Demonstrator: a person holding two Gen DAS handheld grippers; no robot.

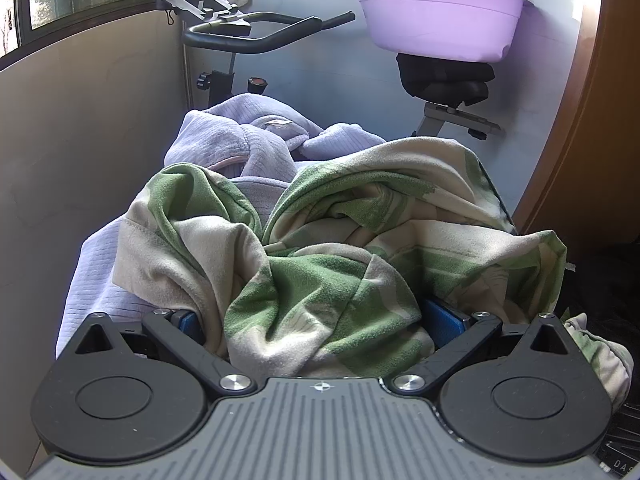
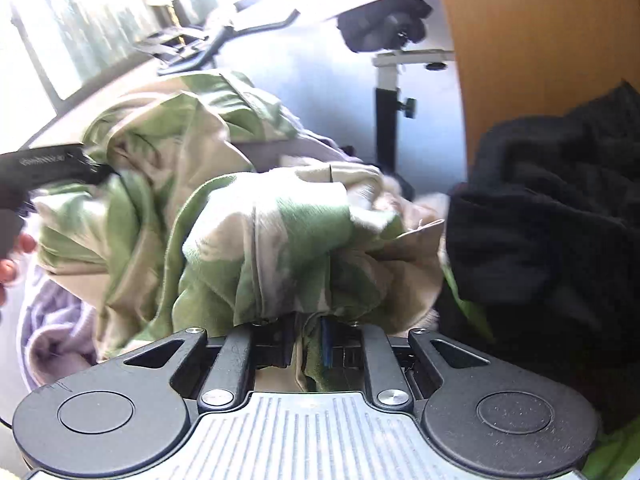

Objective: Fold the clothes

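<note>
the right gripper has its fingers drawn close together on a bunched fold of the green and cream garment, cloth running down between them. the left gripper stands with its fingers wide apart, blue pads at either side, and the same garment heaped in the gap and over them; whether it grips anything i cannot tell, it looks more draped than pinched.

outward from there, the garment lies crumpled in deep twists on top of a lilac ribbed garment, which is itself rumpled. a black garment sits in a heap just beside the right fingers. behind stand an exercise bike and a purple basin on its seat.

by my judgement the folding has hardly begun: no flat panel, no squared edge, no finished stack shows. the green piece wants lifting clear and spreading first.

what carries the pile is hidden under cloth. the right view is blurred and glare-washed at the top. the person's hand is cut off at the left edge.
</note>
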